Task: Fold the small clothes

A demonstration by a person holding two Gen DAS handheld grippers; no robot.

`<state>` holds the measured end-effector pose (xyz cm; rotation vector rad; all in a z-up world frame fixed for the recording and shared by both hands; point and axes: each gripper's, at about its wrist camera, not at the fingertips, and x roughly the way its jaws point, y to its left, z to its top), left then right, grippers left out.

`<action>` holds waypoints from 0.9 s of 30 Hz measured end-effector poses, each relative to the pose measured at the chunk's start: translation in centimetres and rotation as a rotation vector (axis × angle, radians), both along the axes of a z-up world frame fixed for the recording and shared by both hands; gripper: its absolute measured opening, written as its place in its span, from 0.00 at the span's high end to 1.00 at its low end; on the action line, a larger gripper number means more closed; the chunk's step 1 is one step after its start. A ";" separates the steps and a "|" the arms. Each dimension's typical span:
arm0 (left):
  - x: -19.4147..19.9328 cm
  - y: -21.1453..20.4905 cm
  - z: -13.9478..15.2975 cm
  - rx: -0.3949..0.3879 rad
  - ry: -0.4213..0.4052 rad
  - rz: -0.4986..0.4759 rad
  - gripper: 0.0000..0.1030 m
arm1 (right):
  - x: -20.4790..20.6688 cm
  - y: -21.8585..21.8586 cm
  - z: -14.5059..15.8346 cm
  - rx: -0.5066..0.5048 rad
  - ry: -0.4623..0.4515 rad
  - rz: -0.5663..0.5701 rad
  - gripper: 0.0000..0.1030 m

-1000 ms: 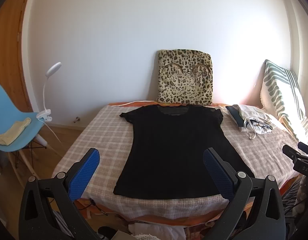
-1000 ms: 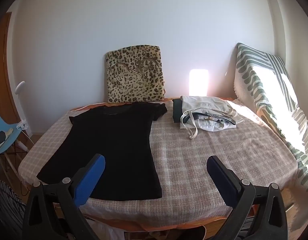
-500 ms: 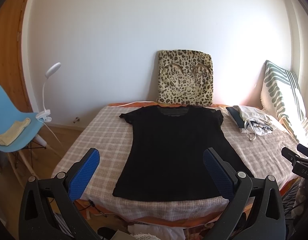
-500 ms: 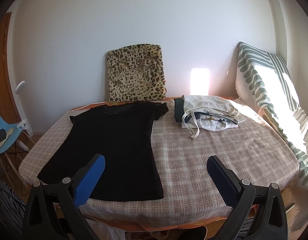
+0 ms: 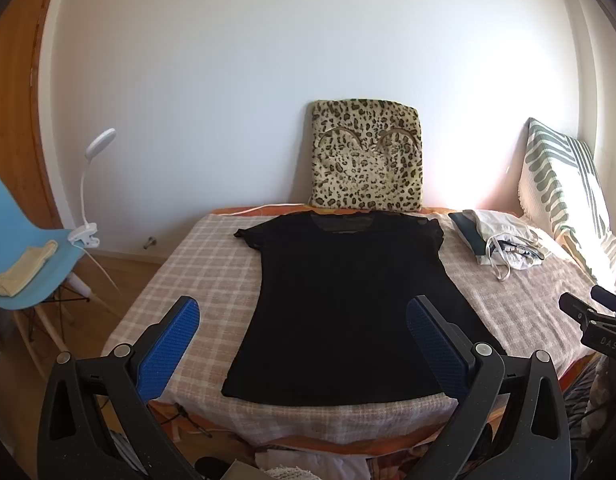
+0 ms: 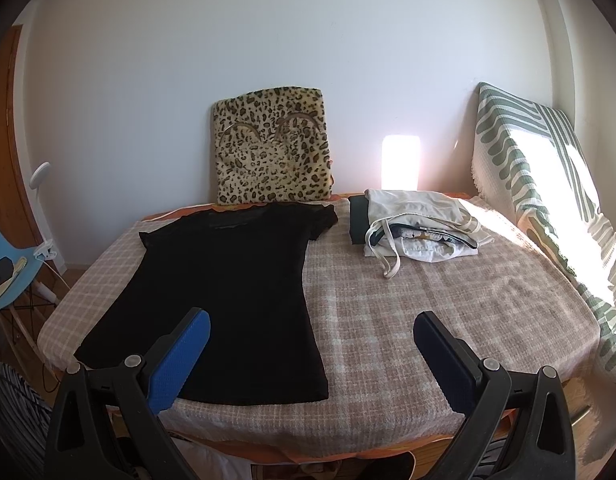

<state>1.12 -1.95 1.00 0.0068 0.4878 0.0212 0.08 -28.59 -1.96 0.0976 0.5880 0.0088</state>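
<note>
A black short-sleeved T-shirt (image 5: pixel 347 300) (image 6: pixel 232 284) lies spread flat on the checked bed cover (image 5: pixel 204 276) (image 6: pixel 427 320), neck toward the wall, hem near the front edge. My left gripper (image 5: pixel 304 316) hangs open in front of the hem, nothing between its blue pads. My right gripper (image 6: pixel 311 328) is also open, held off the front edge, with the shirt's lower right corner between and behind its fingers. Part of the right gripper (image 5: pixel 595 328) shows at the right edge of the left wrist view.
A pile of folded light clothes (image 6: pixel 419 228) (image 5: pixel 503 240) sits at the back right. A leopard-print cushion (image 5: pixel 365 160) (image 6: pixel 272 148) leans on the wall. A green-striped pillow (image 6: pixel 547 184) lines the right side. A blue chair (image 5: pixel 24 248) and clip lamp (image 5: pixel 88 184) stand left.
Both grippers have drifted slightly back and up from the bed, so the shirt sits a little lower and farther in view. Nothing on the bed moved.
</note>
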 end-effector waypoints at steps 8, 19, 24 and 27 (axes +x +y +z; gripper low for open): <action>0.2 0.0 -0.1 -0.006 0.006 -0.004 0.00 | 0.2 0.0 0.0 0.001 0.002 0.000 0.00; 0.4 -0.1 -0.1 -0.005 0.009 -0.010 0.00 | 0.4 -0.1 0.0 0.004 0.006 0.001 0.00; 0.8 0.0 -0.3 -0.008 0.016 -0.013 0.00 | 0.6 -0.1 -0.1 0.003 0.010 0.001 0.00; 0.9 0.1 -0.6 -0.011 0.024 -0.012 0.00 | 0.7 0.0 -0.2 0.002 0.014 -0.001 0.00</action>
